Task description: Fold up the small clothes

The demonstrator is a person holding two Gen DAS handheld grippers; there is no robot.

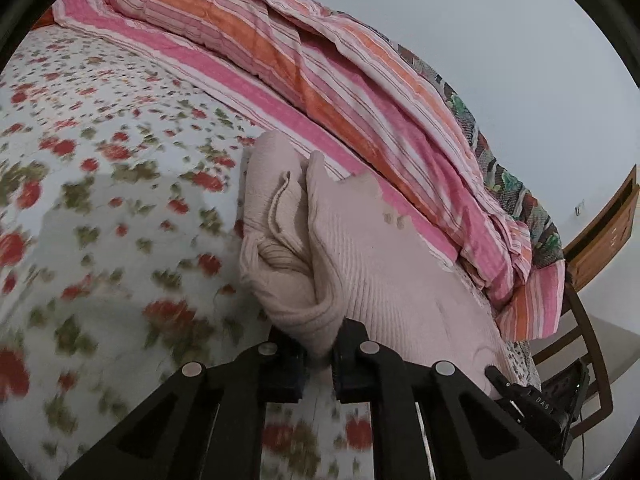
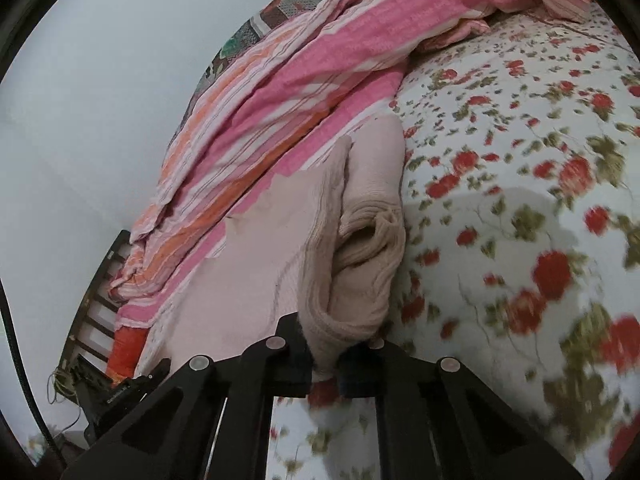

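A pale beige ribbed knit garment (image 1: 360, 256) lies bunched on the flowered bed sheet (image 1: 100, 184), next to the striped quilt. My left gripper (image 1: 319, 354) is shut on a thick fold of its near edge, the cloth pinched between the black fingers. In the right wrist view the same beige garment (image 2: 280, 248) spreads to the left, with a rolled hem bulging in the middle. My right gripper (image 2: 325, 362) is shut on that hem's near end. The other gripper's black body shows at the edge of each view.
A pink, orange and white striped quilt (image 1: 304, 64) is heaped along the far side of the bed, against a grey wall. A wooden chair (image 1: 588, 320) stands beyond the bed's end. The flowered sheet (image 2: 520, 200) stretches wide on the other side.
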